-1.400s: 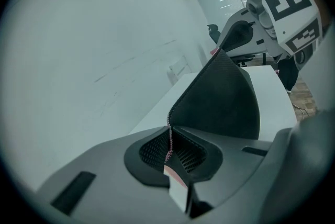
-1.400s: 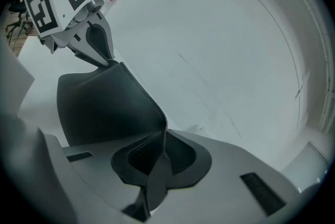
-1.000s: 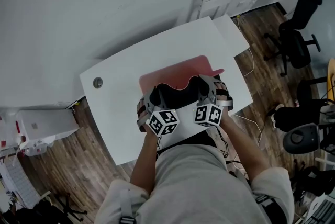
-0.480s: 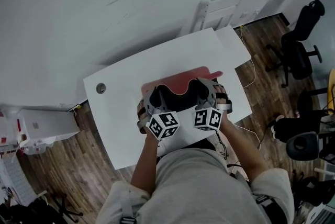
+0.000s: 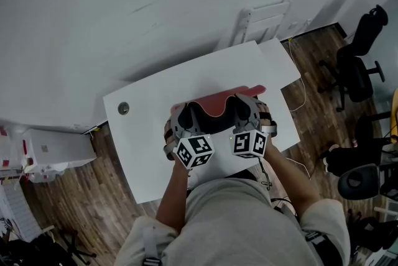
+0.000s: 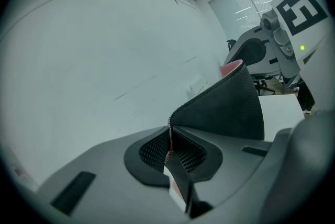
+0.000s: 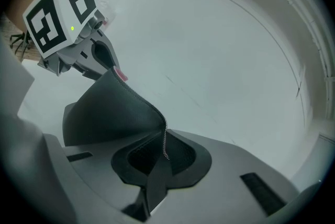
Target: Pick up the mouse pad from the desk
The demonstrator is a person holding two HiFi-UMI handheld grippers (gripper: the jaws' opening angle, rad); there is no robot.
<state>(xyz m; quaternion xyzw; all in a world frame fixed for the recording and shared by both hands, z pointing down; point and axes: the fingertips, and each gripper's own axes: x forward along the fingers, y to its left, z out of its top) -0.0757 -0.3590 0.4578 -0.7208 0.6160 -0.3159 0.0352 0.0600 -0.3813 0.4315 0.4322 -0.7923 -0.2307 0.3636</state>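
The mouse pad, pink on top and black underneath, hangs folded above the white desk, sagging in the middle between my two grippers. My left gripper is shut on its near left edge; the stitched black underside rises out of the jaws in the left gripper view. My right gripper is shut on the near right edge, and the pad's black underside curls away to the left in the right gripper view. The pad's far edge is lifted too. Each gripper shows in the other's view.
A round grommet sits in the desk's far left corner. A white rack leans against the wall behind the desk. Black office chairs stand on the wooden floor to the right, a white box to the left. A cable hangs off the desk's right edge.
Both grippers have risen with the mouse pad held between them. The pad has come off the desk and folded more, so less of its pink top shows.
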